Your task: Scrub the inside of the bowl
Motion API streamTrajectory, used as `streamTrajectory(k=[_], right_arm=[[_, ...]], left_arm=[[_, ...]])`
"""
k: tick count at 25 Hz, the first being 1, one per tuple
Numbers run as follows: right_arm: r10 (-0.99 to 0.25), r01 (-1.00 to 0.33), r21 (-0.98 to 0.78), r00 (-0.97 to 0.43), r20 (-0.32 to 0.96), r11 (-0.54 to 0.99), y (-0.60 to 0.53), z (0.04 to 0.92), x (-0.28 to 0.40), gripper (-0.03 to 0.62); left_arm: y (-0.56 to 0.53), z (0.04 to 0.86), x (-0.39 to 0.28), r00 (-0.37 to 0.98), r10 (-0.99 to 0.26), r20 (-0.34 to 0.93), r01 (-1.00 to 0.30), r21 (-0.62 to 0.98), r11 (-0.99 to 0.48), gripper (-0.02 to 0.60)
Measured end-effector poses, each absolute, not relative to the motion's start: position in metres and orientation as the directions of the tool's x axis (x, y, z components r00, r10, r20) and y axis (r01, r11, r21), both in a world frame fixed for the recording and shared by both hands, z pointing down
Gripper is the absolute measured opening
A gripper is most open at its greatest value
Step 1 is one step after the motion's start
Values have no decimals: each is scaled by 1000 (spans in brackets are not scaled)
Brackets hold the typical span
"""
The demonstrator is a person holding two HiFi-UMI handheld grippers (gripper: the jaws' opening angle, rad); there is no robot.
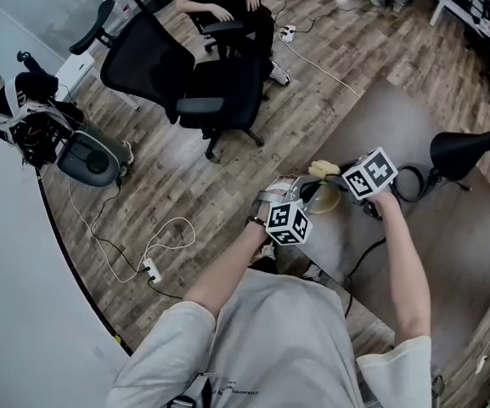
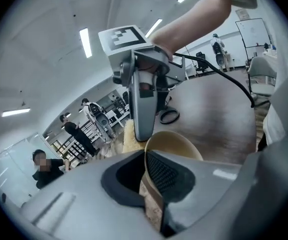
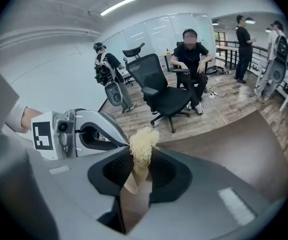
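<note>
In the head view both grippers meet over the brown table (image 1: pixel 448 253). A tan bowl (image 1: pixel 326 199) is held off the table, tilted on its side. My left gripper (image 1: pixel 309 201) is shut on the bowl's rim; in the left gripper view the bowl's wall (image 2: pixel 176 146) runs between the jaws of this gripper (image 2: pixel 146 176). My right gripper (image 1: pixel 336 178) is shut on a pale yellow fibrous scrubber (image 3: pixel 143 143), whose tuft sticks out past the jaws. In the left gripper view the scrubber (image 2: pixel 129 140) sits by the bowl's far rim, beside the bowl's opening.
Black office chairs (image 1: pixel 219 83) stand on the wood floor behind the table, with a seated person (image 3: pixel 191 54) further back. A coiled black cable (image 1: pixel 410 182) and a black lamp-like object (image 1: pixel 470 148) lie on the table to the right. White cables (image 1: pixel 155 253) trail on the floor.
</note>
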State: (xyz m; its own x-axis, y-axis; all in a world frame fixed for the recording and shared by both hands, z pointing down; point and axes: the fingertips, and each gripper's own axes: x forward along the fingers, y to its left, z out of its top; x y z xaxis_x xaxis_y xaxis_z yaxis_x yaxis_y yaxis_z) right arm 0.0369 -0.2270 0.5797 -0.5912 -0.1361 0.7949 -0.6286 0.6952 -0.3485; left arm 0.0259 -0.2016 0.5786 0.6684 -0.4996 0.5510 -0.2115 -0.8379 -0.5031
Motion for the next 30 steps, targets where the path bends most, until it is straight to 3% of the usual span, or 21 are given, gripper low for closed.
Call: streamTrajectory(k=[8,14,17,23,26,30], right_arm=[[-248,-752,-305,-523,815,584,-245,582,58,114],[-349,-840,-294,-473,809,456,-243,586,79,112],[-388,-887,-268,-413,824,376,-230,591,91,112],[-367,-951,-236,-296,882,200,-172,634,119,112],[-343,-958,-265,-286,895,107,-122,662,121,114],[-318,-948,-314,-313,895,52,-74,687,106,114]], left_arm=[[-242,577,17,723,-436,536,-250,-385,-888,15],[-269,570,17,775,-401,487,-345,-206,-916,18],[-267,576,29,804,-343,486,-320,-133,-938,18],[-256,616,52,833,-227,505,-324,112,-939,18],[-239,648,66,826,-166,538,-361,280,-890,17],[-217,683,81,802,-100,589,-378,372,-848,15]])
